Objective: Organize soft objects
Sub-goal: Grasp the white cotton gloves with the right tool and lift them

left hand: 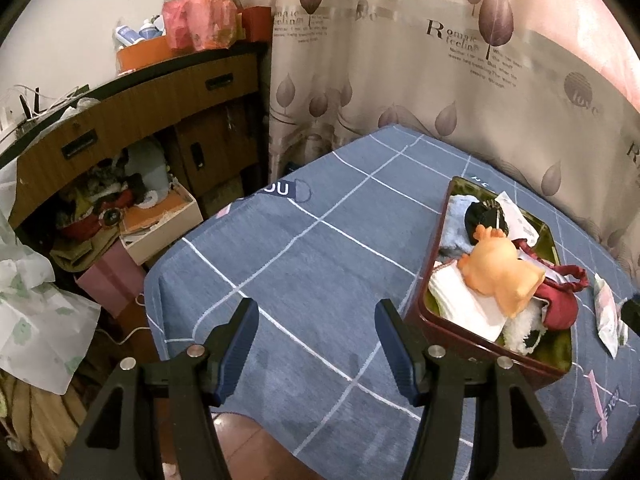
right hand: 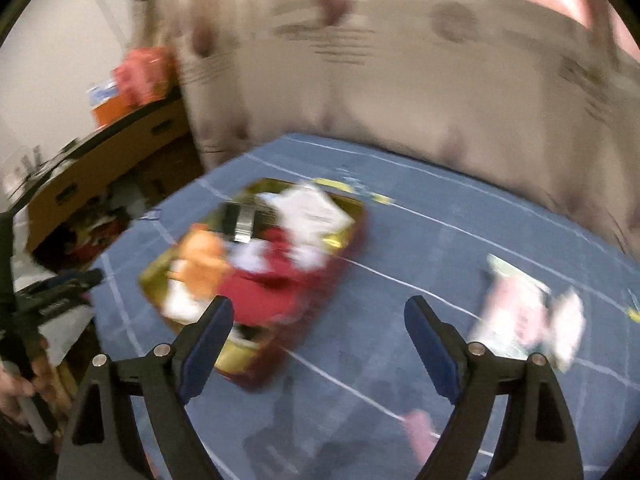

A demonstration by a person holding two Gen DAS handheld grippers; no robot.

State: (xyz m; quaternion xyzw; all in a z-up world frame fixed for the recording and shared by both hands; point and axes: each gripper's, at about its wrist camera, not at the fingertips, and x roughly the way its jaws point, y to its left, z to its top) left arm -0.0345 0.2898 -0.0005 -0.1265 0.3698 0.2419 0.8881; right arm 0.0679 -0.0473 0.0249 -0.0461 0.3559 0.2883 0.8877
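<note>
left tool: mine, spread wide, nothing between the fingers, parked over bare blue cloth at the near-left part of the bed.
right tool: mine too, fingers wide apart, empty; that view is smeared with motion blur, so detail is poor.
tin tray: dark red outside, gold inside, sits on the bed at about 2 o'clock from the left tool; in the right view it lies at 10-11 o'clock, just beyond the left finger.
tray contents: orange plush toy on top, dark red pouch spilling over the far rim, white folded cloth, pale blue cloth, black item, paper tag.
loose packet: pink-white soft pack, still on the bed outside the tray, at 1-2 o'clock from the right tool, near; long axis roughly parallel to the tray's long side.
nearer hand: right, I judge; the left has the tray in the way.
key relation: packet right of tray, apart from it.
edges: bed edge close under both tools, curtain behind.
open room: bare cloth between tray and packet.
</note>
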